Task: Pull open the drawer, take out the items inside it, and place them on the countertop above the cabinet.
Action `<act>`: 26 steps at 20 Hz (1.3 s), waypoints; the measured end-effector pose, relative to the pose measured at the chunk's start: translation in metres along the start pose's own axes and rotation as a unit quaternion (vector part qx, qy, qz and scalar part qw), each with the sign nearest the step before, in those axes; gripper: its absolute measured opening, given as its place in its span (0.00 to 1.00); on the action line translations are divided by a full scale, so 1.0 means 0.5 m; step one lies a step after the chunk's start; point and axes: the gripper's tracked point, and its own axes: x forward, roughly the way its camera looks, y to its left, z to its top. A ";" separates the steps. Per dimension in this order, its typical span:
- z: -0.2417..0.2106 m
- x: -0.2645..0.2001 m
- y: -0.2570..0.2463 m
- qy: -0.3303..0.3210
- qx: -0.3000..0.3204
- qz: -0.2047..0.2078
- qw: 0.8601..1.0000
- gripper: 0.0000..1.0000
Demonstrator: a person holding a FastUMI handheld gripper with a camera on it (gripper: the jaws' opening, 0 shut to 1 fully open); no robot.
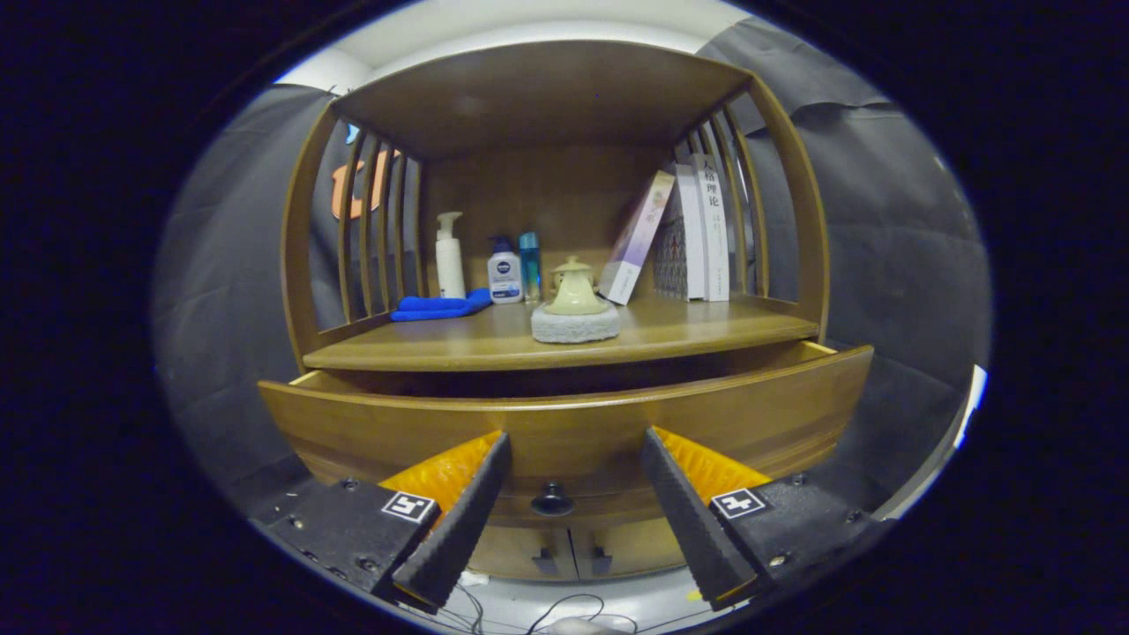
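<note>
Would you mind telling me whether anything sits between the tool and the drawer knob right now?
Nothing visible does. The tool is open, its fingers either side of the knob on the drawer front, which is already pulled out a little below the countertop.

Drawer (564, 423) pulled out below countertop (494, 339); knob (552, 500) between jaws.

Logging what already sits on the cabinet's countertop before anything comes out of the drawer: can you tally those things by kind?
Bottles: 3
Books: 3
Blue cloth: 1
Small lidded pot: 1
Round pad under the pot: 1
Total: 9
The gripper is open before the drawer knob.
</note>
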 end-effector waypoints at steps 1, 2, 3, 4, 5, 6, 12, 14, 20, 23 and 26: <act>0.002 0.016 0.003 0.000 0.001 0.000 1.000 0.99; 0.006 0.032 0.004 0.000 0.003 0.000 1.000 0.99; 0.009 0.042 0.004 0.000 0.003 0.000 1.000 0.99; 0.011 0.052 0.005 0.000 0.001 -0.001 1.000 0.99; 0.013 0.062 0.005 -0.001 -0.001 -0.001 1.000 0.99; 0.016 0.072 0.005 -0.003 -0.003 0.000 1.000 0.99; 0.014 0.093 0.000 -0.021 -0.028 -0.002 0.999 0.99; 0.009 0.092 -0.003 -0.009 -0.044 -0.003 0.999 0.99; 0.068 0.024 -0.004 -0.024 -0.054 0.015 0.998 1.00; 0.102 -0.063 -0.001 -0.039 -0.055 0.034 0.997 1.00; 0.154 -0.162 -0.005 -0.064 -0.047 0.046 0.996 1.00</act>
